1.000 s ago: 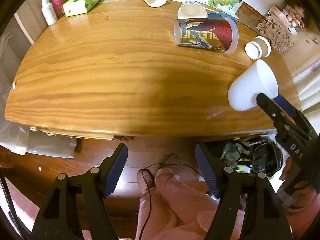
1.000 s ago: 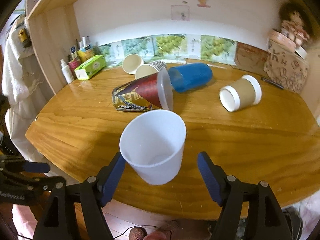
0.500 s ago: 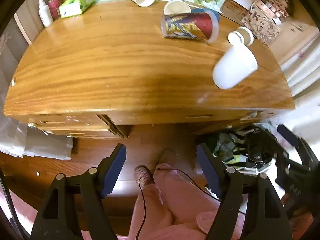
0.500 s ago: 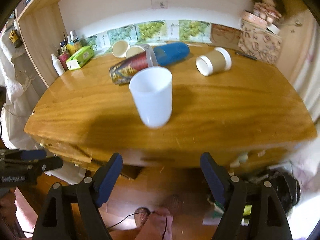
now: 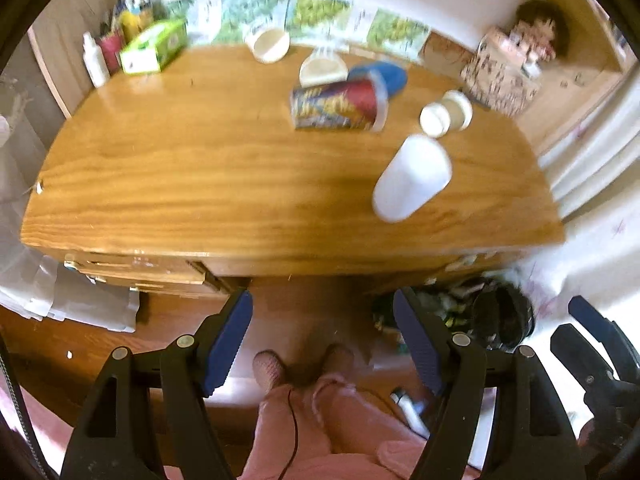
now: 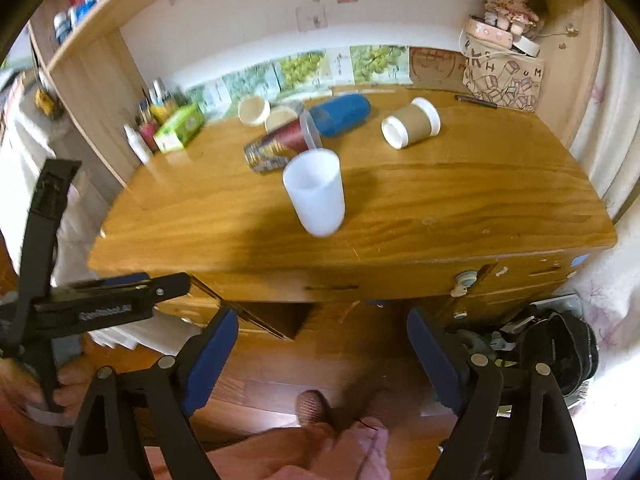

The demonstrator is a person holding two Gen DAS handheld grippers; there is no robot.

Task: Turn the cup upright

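Observation:
A white plastic cup (image 6: 316, 194) stands upright, mouth up, on the wooden desk (image 6: 440, 208) near its front edge; it also shows in the left wrist view (image 5: 412, 178). My right gripper (image 6: 322, 354) is open and empty, held low in front of the desk, well back from the cup. My left gripper (image 5: 322, 338) is open and empty, also below the desk's front edge. The right gripper shows at the far right of the left wrist view (image 5: 592, 344).
Behind the white cup lie a printed red cup (image 6: 280, 146), a blue cup (image 6: 340, 114), a brown cup with white lid (image 6: 410, 122) and two paper cups (image 6: 254, 110). A green tissue box (image 6: 178, 126) and bottles stand at back left, a patterned bag (image 6: 504, 76) at back right.
The right gripper has pulled back from the white cup, which now stands free on the desk. Both grippers have drawn away and down below the desk edge.

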